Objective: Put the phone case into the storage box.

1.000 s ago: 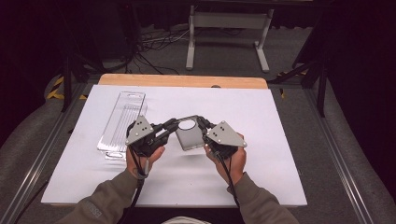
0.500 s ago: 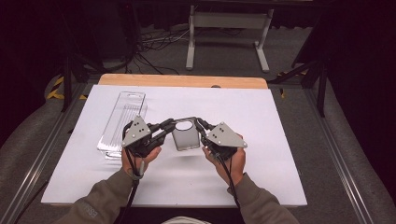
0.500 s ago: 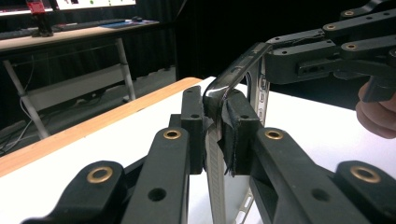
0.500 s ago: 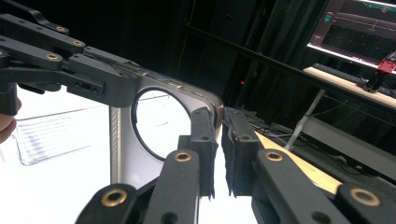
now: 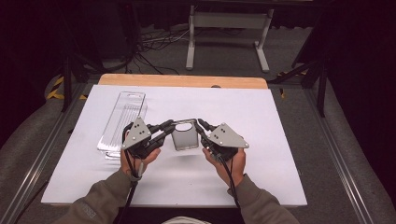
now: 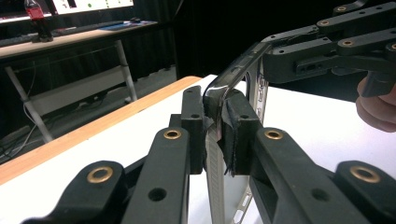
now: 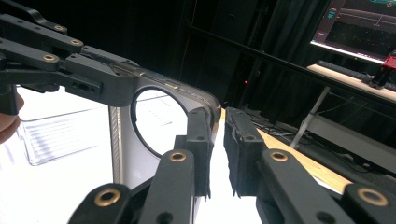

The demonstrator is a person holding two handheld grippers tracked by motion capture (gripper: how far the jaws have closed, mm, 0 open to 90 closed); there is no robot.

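The clear phone case (image 5: 185, 136) is held above the white counter (image 5: 280, 154), near the middle, between the two grippers. Its long axis runs near to far, with the round camera cut-out at the far end.

The left gripper (image 5: 163, 128) holds the case's far-left corner; in the left gripper view its fingers (image 6: 238, 135) are pressed onto the rim, pinching it. The right gripper (image 5: 201, 126) stands at the far-right corner. Its jaws have just been opening; in the right gripper view its fingers (image 7: 198, 140) stand apart with a gap of daylight between them, and the case corner lies against the left pad only. The case therefore appears to be carried by the left gripper.

Case: thin, translucent, flexible-looking plastic with rounded corners. A clear ribbed plastic tray (image 5: 122, 122) lies on the counter to the left.
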